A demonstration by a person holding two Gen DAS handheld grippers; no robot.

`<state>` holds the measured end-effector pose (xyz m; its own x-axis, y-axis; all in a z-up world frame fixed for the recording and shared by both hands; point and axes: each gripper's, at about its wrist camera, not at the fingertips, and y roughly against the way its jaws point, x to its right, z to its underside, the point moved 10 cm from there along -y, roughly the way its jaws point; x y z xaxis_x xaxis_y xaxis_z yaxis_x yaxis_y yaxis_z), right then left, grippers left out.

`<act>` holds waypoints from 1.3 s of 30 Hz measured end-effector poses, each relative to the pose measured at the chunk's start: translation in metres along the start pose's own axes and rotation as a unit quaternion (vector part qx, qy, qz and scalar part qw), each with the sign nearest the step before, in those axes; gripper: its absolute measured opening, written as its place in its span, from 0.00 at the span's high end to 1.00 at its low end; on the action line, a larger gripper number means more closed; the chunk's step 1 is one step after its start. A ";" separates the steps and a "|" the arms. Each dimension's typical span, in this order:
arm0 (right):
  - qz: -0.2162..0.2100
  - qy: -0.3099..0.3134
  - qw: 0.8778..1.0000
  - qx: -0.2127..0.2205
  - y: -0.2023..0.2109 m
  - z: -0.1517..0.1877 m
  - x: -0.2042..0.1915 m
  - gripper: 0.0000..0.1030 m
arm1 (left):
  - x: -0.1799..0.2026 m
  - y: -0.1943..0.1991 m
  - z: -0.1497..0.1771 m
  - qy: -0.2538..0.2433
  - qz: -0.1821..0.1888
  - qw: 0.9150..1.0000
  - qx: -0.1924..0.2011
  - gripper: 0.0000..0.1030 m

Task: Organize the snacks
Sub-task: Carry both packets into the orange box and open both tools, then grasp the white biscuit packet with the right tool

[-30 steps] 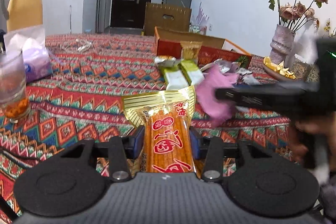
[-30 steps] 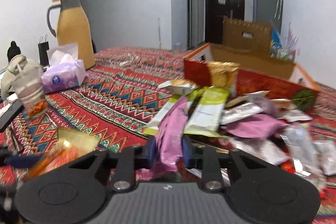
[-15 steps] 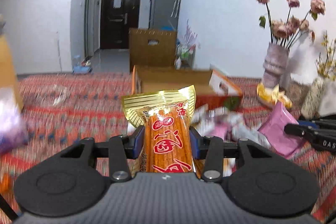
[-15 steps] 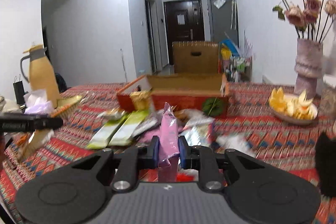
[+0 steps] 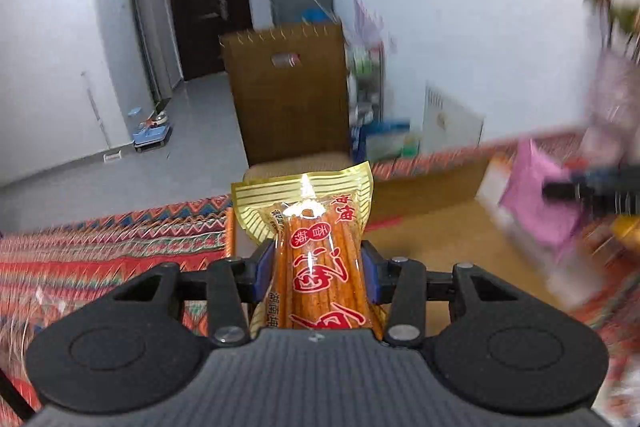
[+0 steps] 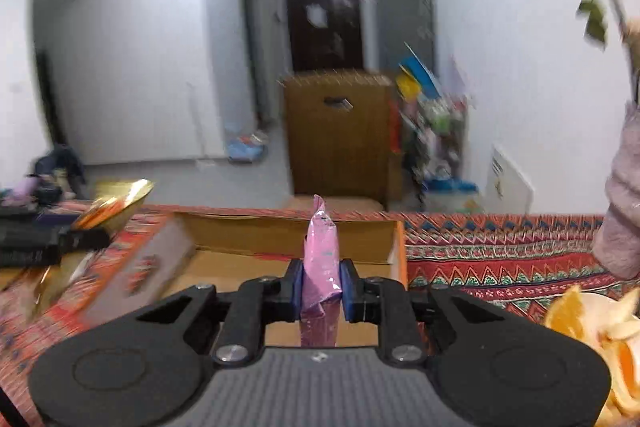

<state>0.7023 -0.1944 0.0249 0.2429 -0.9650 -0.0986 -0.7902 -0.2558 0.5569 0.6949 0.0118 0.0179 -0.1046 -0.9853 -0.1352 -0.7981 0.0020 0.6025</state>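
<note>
Carrying is the step in hand: left gripper (image 5: 318, 267) clamps the orange snack pack (image 5: 320, 263) above the cardboard box (image 6: 280, 239); right gripper (image 6: 321, 285) clamps the pink packet (image 6: 321, 259) over its interior. Next, probably: lower, release inside.

Both views are evenly lit by cool indoor light, with a bright wash on the white wall at the upper left. Fisheye bending curves the room's lines, and the corners fall to black. Motion blur smears the patterned tablecloth (image 5: 100, 247) and the right edge of the left wrist view. A small glare spot sits on the gold-topped snack packet (image 5: 316, 227), which stays sharp, as does the pink packet (image 6: 321, 259).
</note>
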 end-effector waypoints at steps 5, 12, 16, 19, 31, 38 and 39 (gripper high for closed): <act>0.034 -0.043 0.997 -0.057 -0.091 -0.008 0.015 0.81 | 0.005 -0.075 0.016 -0.023 -0.004 0.998 -0.058 0.45; 0.090 -0.020 0.994 -0.055 -0.120 0.006 0.026 0.59 | -0.015 -0.089 0.023 0.005 -0.010 0.998 -0.060 0.34; 0.098 -0.002 0.994 -0.051 -0.112 0.006 0.022 0.58 | -0.019 -0.086 0.023 0.015 -0.006 0.999 -0.045 0.34; 0.085 -0.016 0.995 -0.051 -0.099 0.002 0.021 0.58 | -0.022 -0.076 0.023 0.017 -0.010 0.999 -0.042 0.29; 0.077 0.035 0.996 0.000 0.040 -0.047 0.009 0.38 | -0.031 0.084 -0.024 0.042 -0.002 0.999 0.012 0.19; 0.055 0.098 0.992 0.062 0.174 -0.030 -0.023 0.06 | -0.015 0.229 0.013 0.048 0.042 0.992 0.107 0.00; 0.048 0.099 0.991 0.070 0.194 -0.020 -0.026 0.06 | -0.012 0.247 0.025 0.050 0.044 0.991 0.116 0.00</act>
<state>0.5538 -0.2174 0.1525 0.2576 -0.9587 0.1207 -0.8817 -0.1821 0.4353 0.4841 0.0281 0.1491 -0.1292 -0.9916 -0.0055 -0.9047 0.1156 0.4101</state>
